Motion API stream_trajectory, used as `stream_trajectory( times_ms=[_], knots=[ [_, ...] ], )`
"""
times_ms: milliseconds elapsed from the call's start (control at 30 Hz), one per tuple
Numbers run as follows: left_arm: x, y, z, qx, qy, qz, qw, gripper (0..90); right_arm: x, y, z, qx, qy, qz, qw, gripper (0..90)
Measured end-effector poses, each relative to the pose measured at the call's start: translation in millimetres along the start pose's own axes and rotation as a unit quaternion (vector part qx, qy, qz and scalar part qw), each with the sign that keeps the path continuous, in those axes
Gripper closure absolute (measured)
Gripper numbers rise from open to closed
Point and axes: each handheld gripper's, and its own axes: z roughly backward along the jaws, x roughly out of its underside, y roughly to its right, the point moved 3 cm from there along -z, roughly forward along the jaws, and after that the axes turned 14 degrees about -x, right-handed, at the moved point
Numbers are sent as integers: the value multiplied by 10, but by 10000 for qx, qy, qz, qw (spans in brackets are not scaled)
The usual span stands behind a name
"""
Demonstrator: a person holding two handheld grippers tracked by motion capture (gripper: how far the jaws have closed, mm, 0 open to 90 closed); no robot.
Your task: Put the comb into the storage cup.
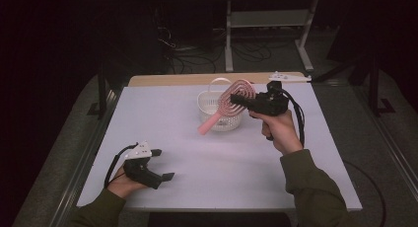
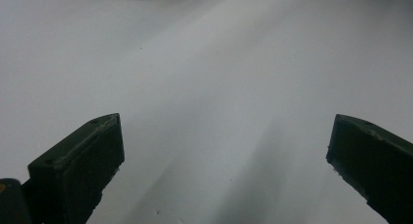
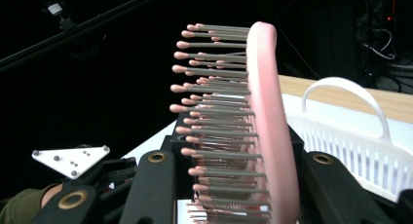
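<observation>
The right gripper (image 1: 246, 101) is clamped on the head of a pink hairbrush (image 1: 227, 104) and holds it in the air just above a white basket (image 1: 213, 110), the handle slanting down toward the near left across the basket's front. In the right gripper view the brush (image 3: 263, 131) stands edge-on between the jaws, bristles pointing left, with the basket (image 3: 360, 141) beside it at right. The left gripper (image 1: 161, 164) rests low at the near left of the white table (image 1: 236, 163), well apart from the brush, jaws spread wide and nothing between them; its own view shows bare tabletop (image 2: 219, 87) between the two black jaws.
</observation>
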Motion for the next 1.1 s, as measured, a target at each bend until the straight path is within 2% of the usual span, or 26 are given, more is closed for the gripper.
stream_trajectory(
  times_ms=[600, 1100],
  knots=[
    [1, 8, -6, -4, 9, -49, 10000, 2, -293, 46, 10, 164, 134, 128, 9997, 627],
    [3, 10, -7, 25, 16, -76, 10000, 2, -446, 201, 41, 444, 274, 154, 9985, 627]
  ],
)
